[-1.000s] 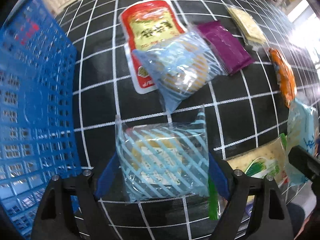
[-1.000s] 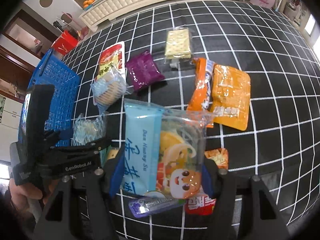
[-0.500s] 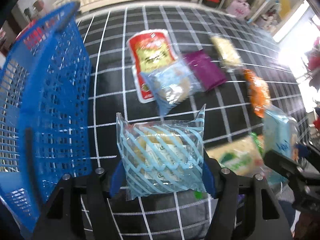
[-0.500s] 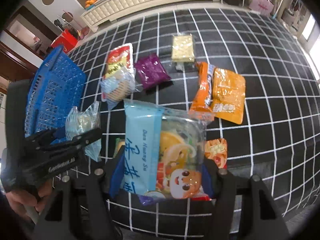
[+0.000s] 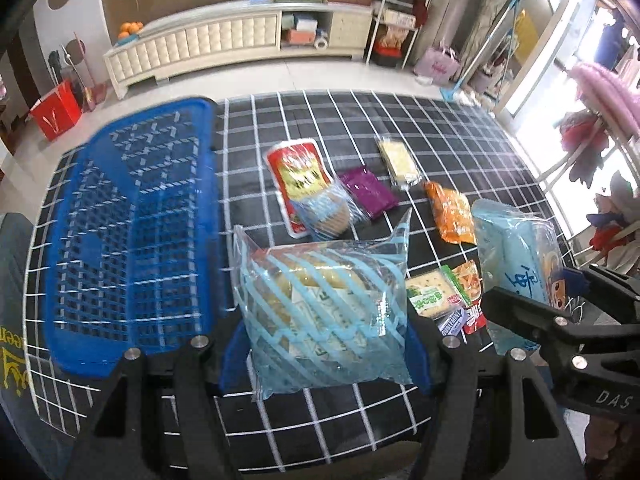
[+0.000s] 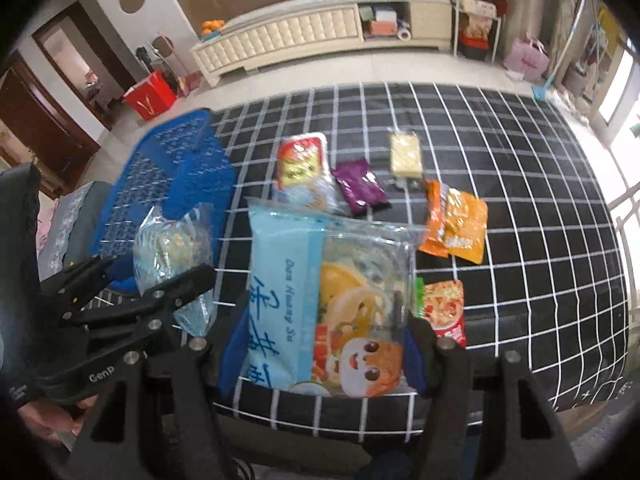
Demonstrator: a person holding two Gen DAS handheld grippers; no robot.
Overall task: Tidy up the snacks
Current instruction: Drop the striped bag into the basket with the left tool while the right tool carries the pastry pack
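Note:
My left gripper (image 5: pixel 326 338) is shut on a clear blue-striped snack bag (image 5: pixel 324 304) and holds it above the checked table, just right of the blue basket (image 5: pixel 132 232). My right gripper (image 6: pixel 326 344) is shut on a light blue snack pack with a cartoon face (image 6: pixel 332 300), held above the table's front edge. The right gripper with its pack shows at the right of the left wrist view (image 5: pixel 516 256). The left gripper with its bag shows at the left of the right wrist view (image 6: pixel 172 248).
On the black checked table (image 6: pixel 520 240) lie a red packet (image 5: pixel 298 172), a second striped bag (image 5: pixel 326 212), a purple packet (image 5: pixel 368 192), a yellow cracker pack (image 5: pixel 398 160), orange packets (image 6: pixel 456 220) and small packs (image 5: pixel 440 296) near the front edge.
Both grippers have risen and drawn back from the table with their packs, so the room beyond shows. The left gripper's bag stands nearer the basket's right side.

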